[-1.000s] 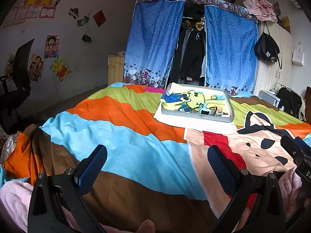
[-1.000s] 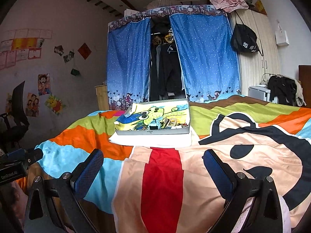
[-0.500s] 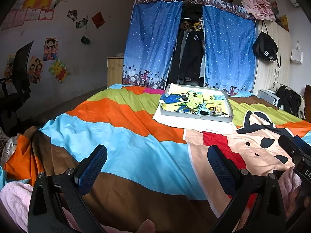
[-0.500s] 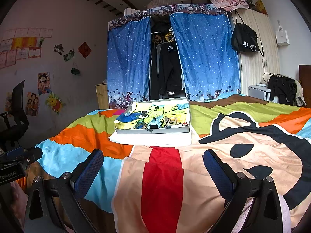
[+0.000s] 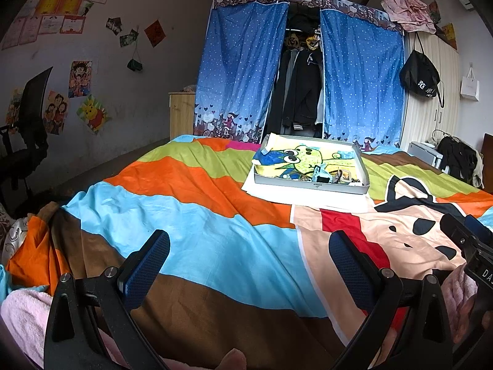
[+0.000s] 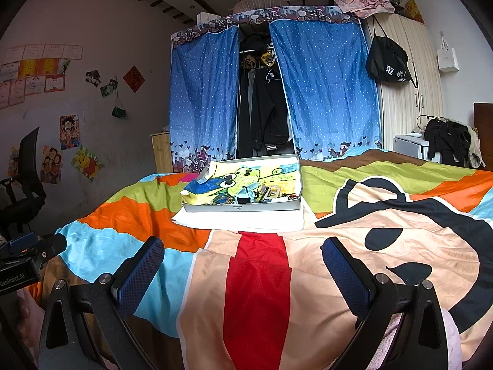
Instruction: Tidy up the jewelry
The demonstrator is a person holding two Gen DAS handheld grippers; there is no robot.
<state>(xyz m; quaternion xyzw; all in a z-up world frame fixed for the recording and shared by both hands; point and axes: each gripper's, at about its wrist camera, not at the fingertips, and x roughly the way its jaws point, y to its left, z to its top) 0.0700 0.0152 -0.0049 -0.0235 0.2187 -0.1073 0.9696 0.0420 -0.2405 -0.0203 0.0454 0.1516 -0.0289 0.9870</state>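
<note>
L claw (image 5: 249, 256) & R claw (image 6: 242, 260) both wide open, empty, above bedspread (image 6: 255, 277); jewelry tray (image 6: 243, 206) well ahead.

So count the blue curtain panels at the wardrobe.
2: left panel and right panel, parted either side of the dark hanging clothes. None seems hidden.

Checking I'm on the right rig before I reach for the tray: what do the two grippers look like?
Both match: the left gripper and right gripper have black angular arms with silver bolts and dark blue textured finger pads. The right gripper's body, seen in the left view, carries partial white lettering; the left's, in the right view, reads GenRobot.AI. Pink fleecy fabric shows beneath them.
</note>
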